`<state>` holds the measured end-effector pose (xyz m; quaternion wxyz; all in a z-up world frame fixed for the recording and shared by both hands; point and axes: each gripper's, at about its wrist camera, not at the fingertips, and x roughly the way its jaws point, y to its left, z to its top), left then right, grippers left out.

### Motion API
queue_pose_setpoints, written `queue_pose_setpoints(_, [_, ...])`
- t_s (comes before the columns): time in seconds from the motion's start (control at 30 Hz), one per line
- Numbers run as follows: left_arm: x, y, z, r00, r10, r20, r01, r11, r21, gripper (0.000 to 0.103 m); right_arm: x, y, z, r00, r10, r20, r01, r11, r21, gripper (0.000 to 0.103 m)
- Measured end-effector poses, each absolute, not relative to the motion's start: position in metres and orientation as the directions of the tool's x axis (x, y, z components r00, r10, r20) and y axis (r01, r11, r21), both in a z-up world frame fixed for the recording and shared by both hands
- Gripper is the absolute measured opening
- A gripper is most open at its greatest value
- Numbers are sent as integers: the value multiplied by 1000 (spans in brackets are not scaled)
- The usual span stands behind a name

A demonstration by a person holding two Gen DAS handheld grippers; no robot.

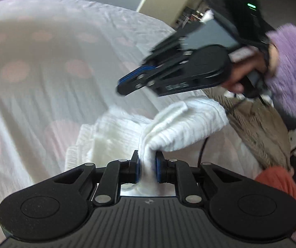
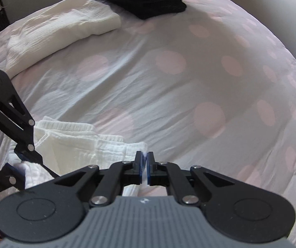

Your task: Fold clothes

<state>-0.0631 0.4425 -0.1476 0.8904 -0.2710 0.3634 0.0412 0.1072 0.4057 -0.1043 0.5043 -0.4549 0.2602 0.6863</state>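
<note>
A white ribbed garment (image 1: 189, 119) lies bunched on the bed near its edge. My left gripper (image 1: 147, 161) is shut on a pinched fold of it, which stands up between the blue pads. In the right wrist view the same garment (image 2: 81, 144) lies partly folded at the lower left, where the left gripper (image 2: 23, 155) reaches in over it. My right gripper (image 2: 147, 161) is shut with no cloth in it, just past the garment's edge. In the left wrist view the right gripper (image 1: 123, 85) hovers above the garment, held by a hand (image 1: 243, 74).
The bed sheet (image 2: 189, 93) is pale with pink dots. A folded white cloth (image 2: 65, 26) and a black folded stack (image 2: 158, 2) lie at the far side. A tan garment (image 1: 255, 128), an orange one (image 1: 278, 181) and a black cable (image 1: 201, 150) are at the near edge. The sleeve (image 1: 292, 62) is purple and fuzzy.
</note>
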Motion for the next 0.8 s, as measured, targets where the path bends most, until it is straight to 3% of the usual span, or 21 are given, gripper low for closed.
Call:
queue_pose_setpoints(0.17, [-68, 465, -155, 737, -108, -668, -340, 795, -503, 16, 134, 389, -82, -3, 557, -831, -978, -176, -114, 12])
queue_pose_setpoints(0.43, [-56, 477, -172, 685, -22, -728, -463, 758, -459, 16, 166, 305, -62, 138, 644, -752, -989, 125, -74, 13])
queue_pose_setpoints(0.5, [-52, 479, -176, 668, 7, -744, -493, 753, -436, 19, 164, 280, -64, 142, 654, -743, -983, 180, -29, 13])
queue_pose_setpoints(0.57, [-55, 478, -171, 666, 48, -744, -510, 758, -407, 32, 156, 256, -69, 155, 656, -738, -974, 227, -4, 13])
queue_pose_setpoints(0.67, [-59, 476, -164, 663, 111, -741, -535, 762, -365, 43, 136, 225, -80, 177, 663, -728, -955, 293, 35, 14])
queue_pose_setpoints(0.73, [-68, 475, -155, 664, 159, -731, -558, 756, -343, 44, 121, 205, -88, 200, 672, -713, -940, 336, 53, 23])
queue_pose_setpoints(0.8, [-77, 474, -146, 655, 195, -730, -582, 746, -323, 43, 108, 191, -95, 232, 680, -695, -924, 377, 61, 23])
